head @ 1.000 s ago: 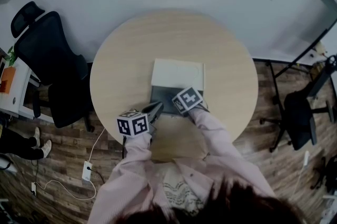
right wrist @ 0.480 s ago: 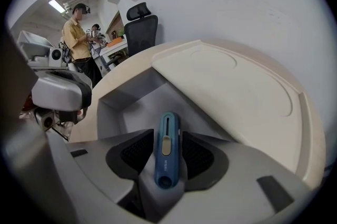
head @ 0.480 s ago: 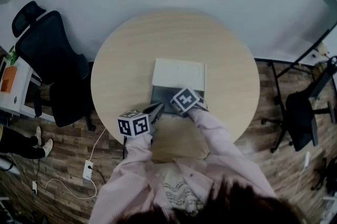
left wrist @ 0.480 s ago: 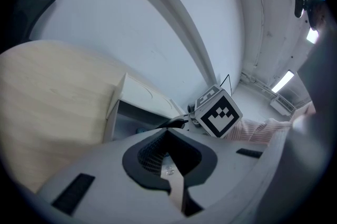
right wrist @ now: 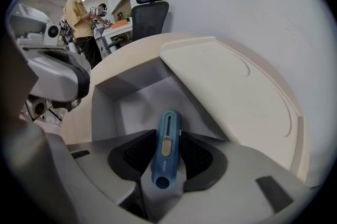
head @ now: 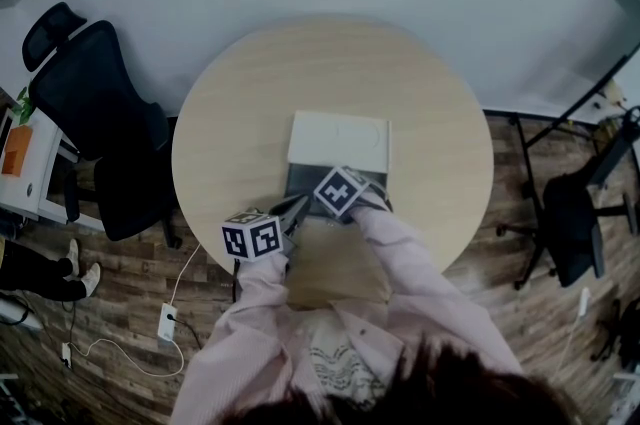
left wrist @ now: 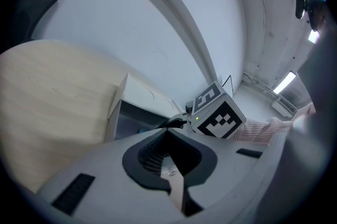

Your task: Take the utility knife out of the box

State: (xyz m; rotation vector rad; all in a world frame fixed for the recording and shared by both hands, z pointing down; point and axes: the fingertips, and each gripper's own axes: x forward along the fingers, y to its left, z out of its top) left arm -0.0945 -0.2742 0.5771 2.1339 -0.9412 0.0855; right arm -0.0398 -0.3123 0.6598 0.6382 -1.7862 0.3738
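An open box (head: 300, 179) lies in the middle of the round table (head: 240, 103), its pale lid (head: 338, 141) folded back on the far side. In the right gripper view a blue utility knife (right wrist: 166, 146) rests on the grey box floor (right wrist: 131, 107). My right gripper (right wrist: 168, 138) points steeply down into the box and straddles the knife; its jaws are closing, with a pad close on either side. In the head view its marker cube (head: 340, 190) hides the jaws. My left gripper (head: 297, 206) is at the box's near left corner, shut on the box's near wall (left wrist: 169, 165).
A black office chair (head: 95, 113) stands left of the table and another (head: 570, 223) to the right. A white power strip with its cable (head: 165, 321) lies on the wood floor. Two people (right wrist: 81, 12) stand by a desk far off in the right gripper view.
The right gripper's cube has shifted slightly left over the box and rolled. The left gripper and the box have stayed put.
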